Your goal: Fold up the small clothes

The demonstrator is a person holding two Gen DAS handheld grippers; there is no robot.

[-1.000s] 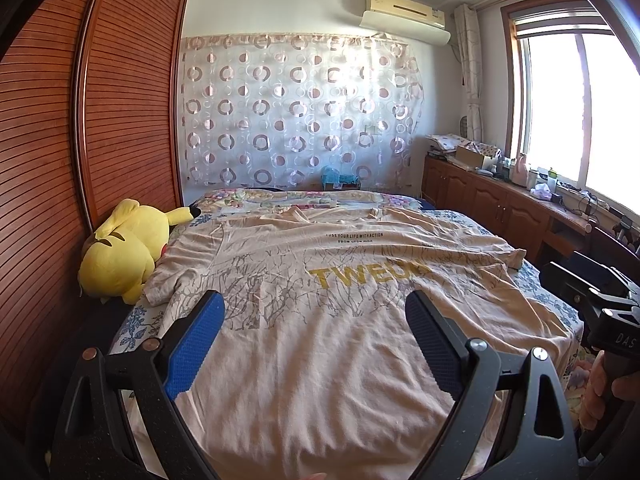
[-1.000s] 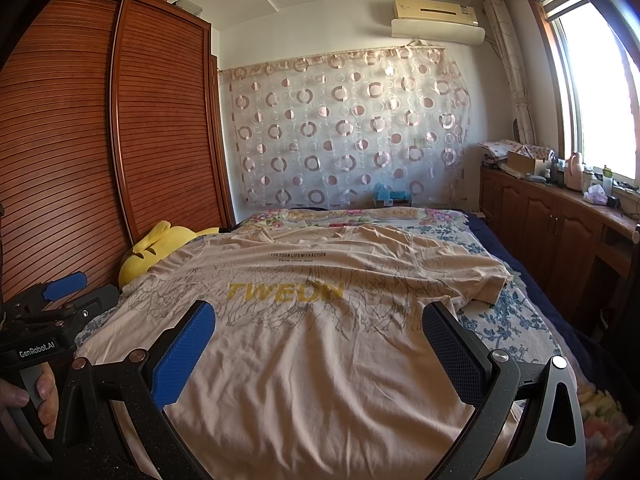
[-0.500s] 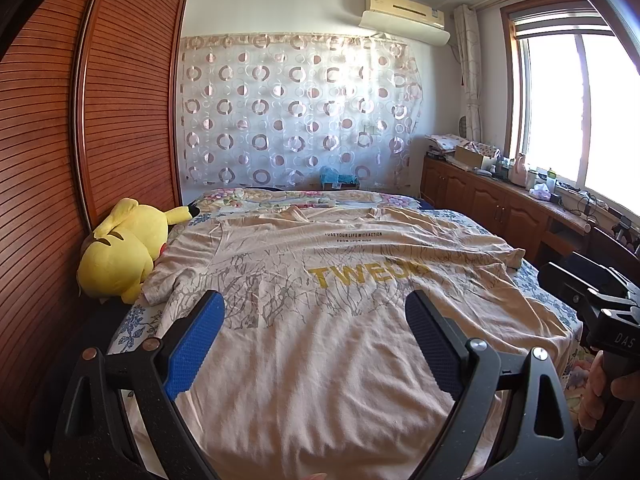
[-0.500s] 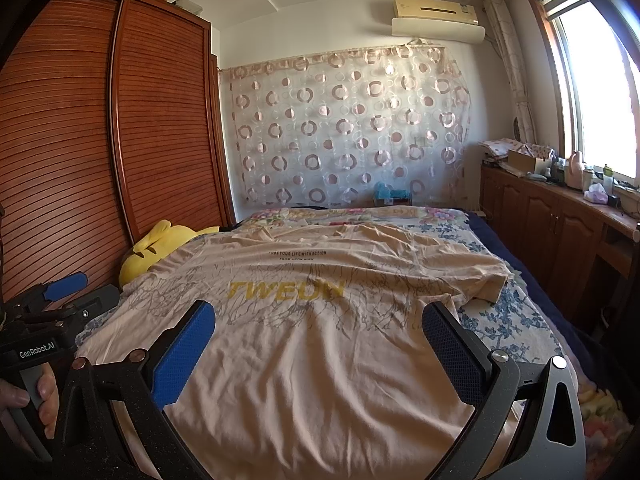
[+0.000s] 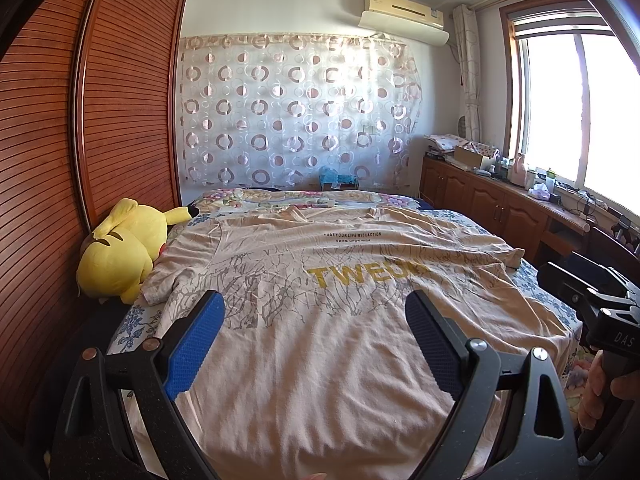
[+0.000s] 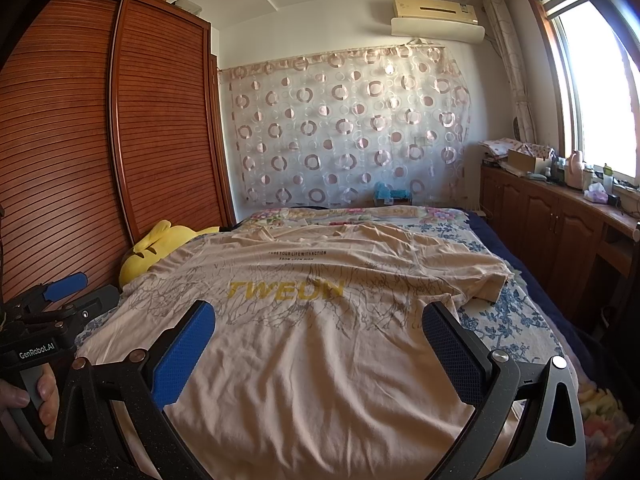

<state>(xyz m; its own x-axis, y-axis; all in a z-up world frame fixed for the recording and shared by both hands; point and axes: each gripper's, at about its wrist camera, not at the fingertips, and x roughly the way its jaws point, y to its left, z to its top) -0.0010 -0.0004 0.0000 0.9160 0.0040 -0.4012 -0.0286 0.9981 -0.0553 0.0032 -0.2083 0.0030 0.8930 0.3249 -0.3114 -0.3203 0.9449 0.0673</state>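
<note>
You are holding the left hand-held gripper point(image 5: 314, 338) and the right hand-held gripper point(image 6: 318, 346) wide and empty above the beige printed cotton T-shirt point(image 5: 320, 320), lying flat on the flowered bed point(image 6: 500, 312). Folding is not begun; next you probably need to be pinching a side.

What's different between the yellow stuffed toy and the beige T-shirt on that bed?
The yellow plush toy is plump and bright, while the beige T-shirt is flat and pale. The toy lies slumped at the bed's edge against the wooden wardrobe; the shirt is spread wide across the middle. The shirt carries yellow lettering and grey branch-like lines; the toy shows dark markings. Both rest on the floral bedsheet, untouched by either gripper.
</note>
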